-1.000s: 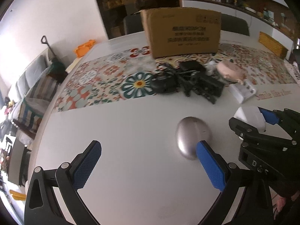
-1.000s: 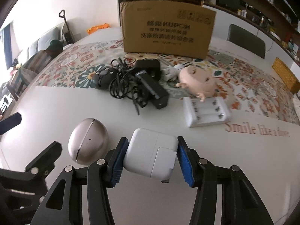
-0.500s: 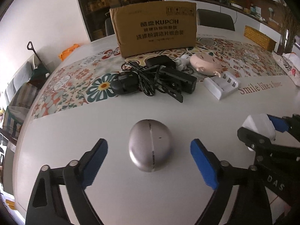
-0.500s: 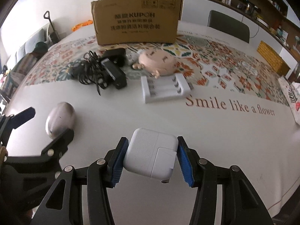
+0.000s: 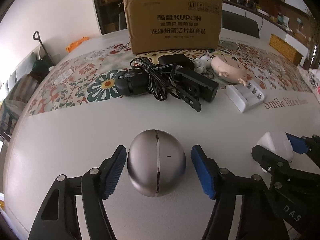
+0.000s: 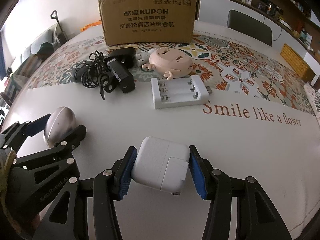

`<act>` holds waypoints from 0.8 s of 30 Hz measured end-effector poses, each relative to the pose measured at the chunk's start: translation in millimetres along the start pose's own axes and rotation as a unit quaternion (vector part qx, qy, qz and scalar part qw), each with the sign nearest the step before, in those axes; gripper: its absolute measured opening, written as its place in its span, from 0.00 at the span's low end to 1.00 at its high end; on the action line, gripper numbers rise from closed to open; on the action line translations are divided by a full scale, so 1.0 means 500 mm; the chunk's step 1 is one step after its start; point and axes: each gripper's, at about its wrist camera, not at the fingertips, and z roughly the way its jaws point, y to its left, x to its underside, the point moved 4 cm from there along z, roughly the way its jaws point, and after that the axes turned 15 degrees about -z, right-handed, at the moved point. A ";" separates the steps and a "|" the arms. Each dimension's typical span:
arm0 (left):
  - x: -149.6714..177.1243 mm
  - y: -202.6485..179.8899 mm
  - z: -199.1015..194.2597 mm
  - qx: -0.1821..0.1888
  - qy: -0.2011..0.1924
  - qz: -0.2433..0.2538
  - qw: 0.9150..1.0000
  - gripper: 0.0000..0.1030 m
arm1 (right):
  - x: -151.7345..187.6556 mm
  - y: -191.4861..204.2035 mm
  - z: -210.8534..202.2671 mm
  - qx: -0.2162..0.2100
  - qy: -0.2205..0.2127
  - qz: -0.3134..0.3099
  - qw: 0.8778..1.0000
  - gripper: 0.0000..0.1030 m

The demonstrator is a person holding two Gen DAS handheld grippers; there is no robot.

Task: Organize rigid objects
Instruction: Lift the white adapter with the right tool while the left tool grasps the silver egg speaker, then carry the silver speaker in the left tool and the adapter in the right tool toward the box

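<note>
A silver egg-shaped case (image 5: 156,163) lies on the white table between the blue pads of my left gripper (image 5: 159,172). The left pad touches it; a small gap shows at the right pad. The case also shows in the right wrist view (image 6: 59,126). My right gripper (image 6: 161,172) is shut on a white square power adapter (image 6: 161,168), held just over the table. The adapter also shows at the right of the left wrist view (image 5: 275,147).
A brown cardboard box (image 6: 147,18) stands at the back. In front of it lie black chargers with tangled cables (image 6: 106,73), a pink doll-head device (image 6: 171,63), small white earbuds (image 6: 142,58) and a white battery charger (image 6: 178,92). A yellow basket (image 6: 296,65) sits far right.
My left gripper has swung over the silver case and narrowed around it. My right gripper, still holding the white adapter, has shifted to the right of the case.
</note>
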 end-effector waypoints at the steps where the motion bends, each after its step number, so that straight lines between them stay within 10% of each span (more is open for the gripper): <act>1: 0.000 0.002 -0.001 0.002 -0.001 -0.003 1.000 0.52 | -0.001 0.001 0.001 -0.002 0.000 0.000 1.000 0.50; 24: -0.090 0.026 -0.143 0.038 -0.056 -0.006 0.998 0.52 | -0.067 0.013 -0.086 -0.003 -0.040 0.011 0.999 0.50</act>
